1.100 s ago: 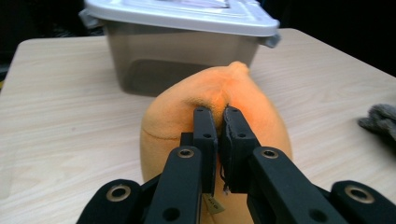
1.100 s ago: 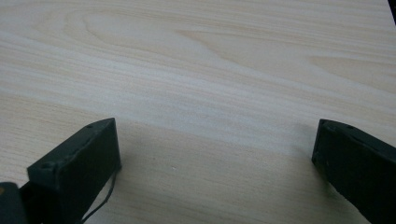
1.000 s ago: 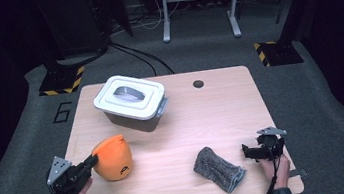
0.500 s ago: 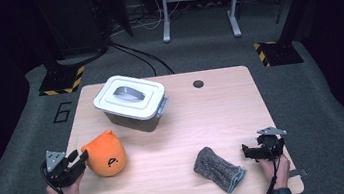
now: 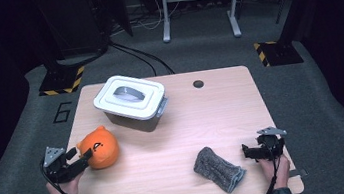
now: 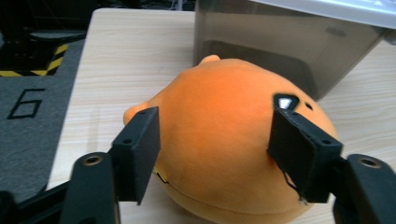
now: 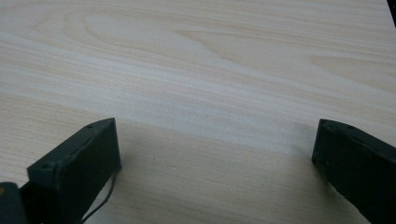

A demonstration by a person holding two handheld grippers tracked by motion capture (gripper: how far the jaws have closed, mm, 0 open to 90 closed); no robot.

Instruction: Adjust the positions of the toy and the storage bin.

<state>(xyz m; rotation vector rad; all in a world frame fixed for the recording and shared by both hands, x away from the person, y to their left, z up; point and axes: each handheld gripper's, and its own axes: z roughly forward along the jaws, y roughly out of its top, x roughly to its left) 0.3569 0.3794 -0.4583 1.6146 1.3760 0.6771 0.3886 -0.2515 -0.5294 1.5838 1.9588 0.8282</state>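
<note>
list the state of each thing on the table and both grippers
orange plush toy: lying on the table, released
left gripper: jaws just opened, straddling the toy
lidded container: lid on
grey cloth: crumpled, lying flat
right gripper: open, empty

A large dark "6" is marked on the grey floor mat left of the table.
</note>
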